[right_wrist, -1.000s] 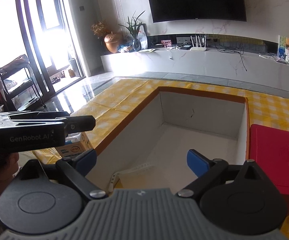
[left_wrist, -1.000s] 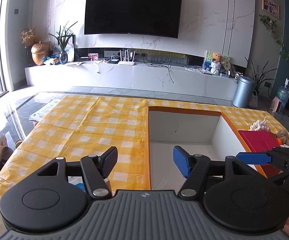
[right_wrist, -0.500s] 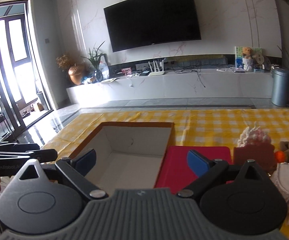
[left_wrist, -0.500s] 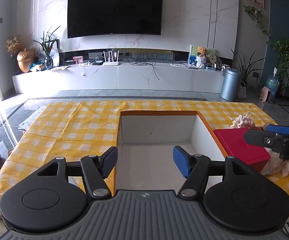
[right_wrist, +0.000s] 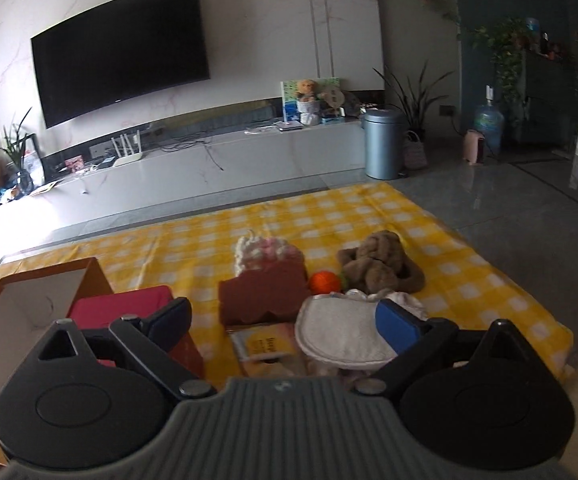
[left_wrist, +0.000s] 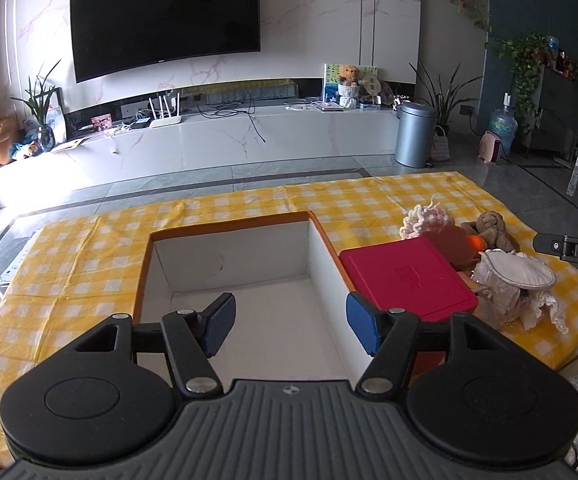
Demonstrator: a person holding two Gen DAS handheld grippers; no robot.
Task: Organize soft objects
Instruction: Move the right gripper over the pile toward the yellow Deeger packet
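Observation:
An open cardboard box (left_wrist: 249,280), white inside with an orange rim, sits on the yellow checked cloth (left_wrist: 89,256). My left gripper (left_wrist: 289,324) hangs open over its near part, holding nothing. A red lid (left_wrist: 405,276) lies to the right of the box. Beyond it is a pile of soft things: a white-pink knitted piece (right_wrist: 265,250), a brown felt piece (right_wrist: 263,292), an orange ball (right_wrist: 323,282), a brown plush (right_wrist: 381,264) and a white round pad (right_wrist: 345,334). My right gripper (right_wrist: 285,320) is open just above the pile, with nothing between its fingers.
A yellow packet (right_wrist: 265,344) lies beside the white pad. The table's right edge drops to the grey floor (right_wrist: 529,220). A TV wall and a low white cabinet (left_wrist: 209,144) stand far behind. Part of the right gripper (left_wrist: 569,246) shows at the left view's right edge.
Both grippers have swung to the right. The right one went from over the box to over the pile of soft things. The left one stays over the box, still open.

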